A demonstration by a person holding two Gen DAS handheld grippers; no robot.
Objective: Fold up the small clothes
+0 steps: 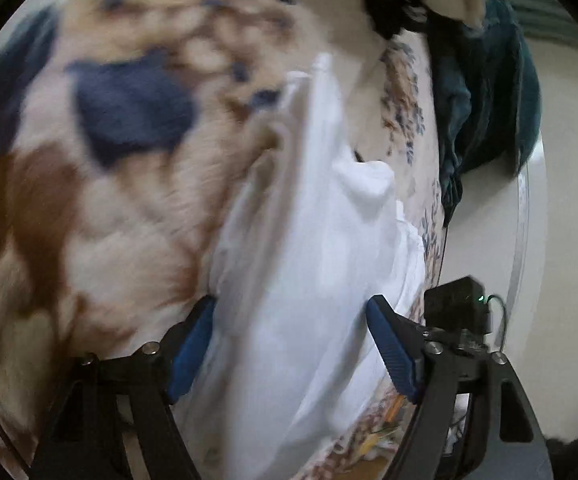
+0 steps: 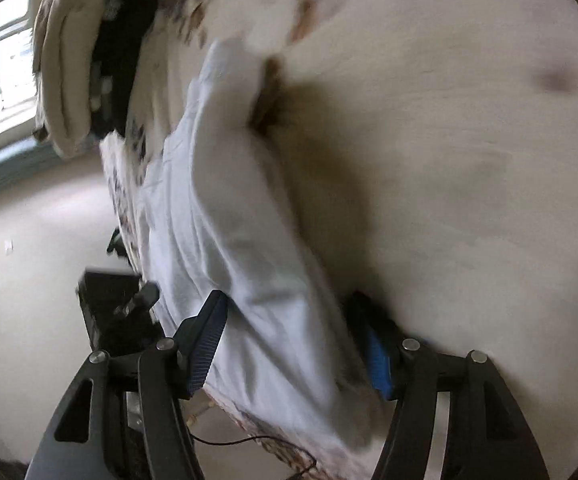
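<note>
A small white garment (image 1: pixel 313 248) lies along the edge of a patterned blanket (image 1: pixel 109 184). My left gripper (image 1: pixel 291 312) is open, its blue-padded fingers (image 1: pixel 193 344) on either side of the garment's near end. In the right wrist view the same white garment (image 2: pixel 229 216) runs up the middle. My right gripper (image 2: pixel 289 308) is open and straddles that end of the cloth. The views are blurred by motion, so I cannot tell if the pads touch the cloth.
The blanket is cream with brown and navy patches and covers a bed (image 2: pixel 469 160). A dark teal cloth (image 1: pixel 485 92) hangs at its far edge. A beige item (image 2: pixel 61 72) and a black item (image 2: pixel 121 52) lie at the far end. The pale floor (image 2: pixel 29 260) lies beside the bed.
</note>
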